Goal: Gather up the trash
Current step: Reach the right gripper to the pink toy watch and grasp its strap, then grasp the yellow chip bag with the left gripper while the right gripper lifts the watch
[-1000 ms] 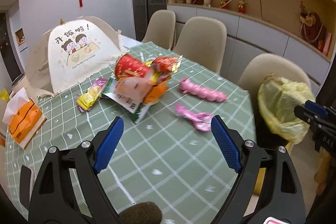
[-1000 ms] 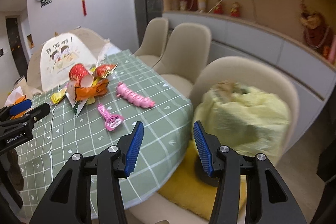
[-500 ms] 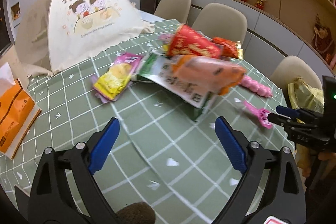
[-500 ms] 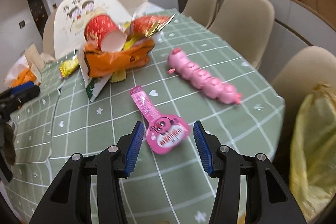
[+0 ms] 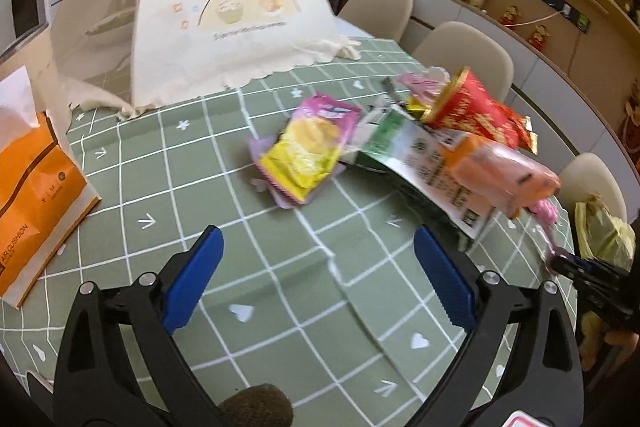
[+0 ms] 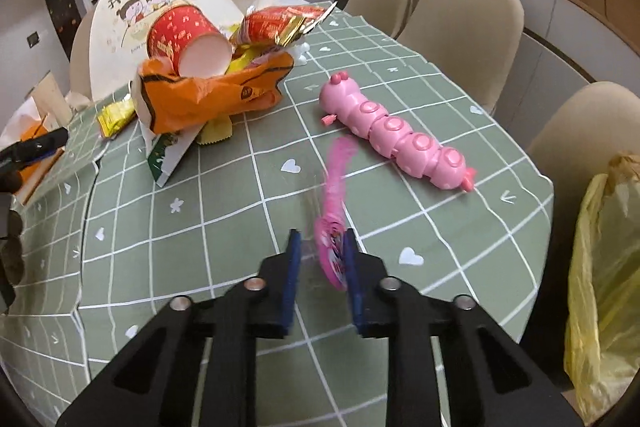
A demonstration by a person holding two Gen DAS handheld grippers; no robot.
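A heap of trash lies on the green checked tablecloth (image 5: 280, 275): a yellow and pink snack packet (image 5: 308, 147), a green and white wrapper (image 5: 416, 155), an orange bag (image 6: 208, 99), a red paper cup (image 6: 184, 35) and a red foil wrapper (image 6: 280, 19). My left gripper (image 5: 316, 271) is open and empty, short of the yellow packet. My right gripper (image 6: 320, 263) has its jaws closed in around a pink wrapper (image 6: 334, 211), which stands tilted up between them and is blurred. A yellow trash bag (image 6: 604, 287) hangs at the right, off the table edge.
A pink caterpillar toy (image 6: 396, 135) lies right of the heap. A cream mesh food cover (image 5: 228, 11) stands at the back. An orange tissue pack (image 5: 28, 187) lies at the left. Beige chairs (image 6: 464, 23) ring the table's far side.
My right gripper moved down to the table and closed its jaws on the pink wrapper, lifting its tail. My left gripper moved closer to the heap and stayed open.
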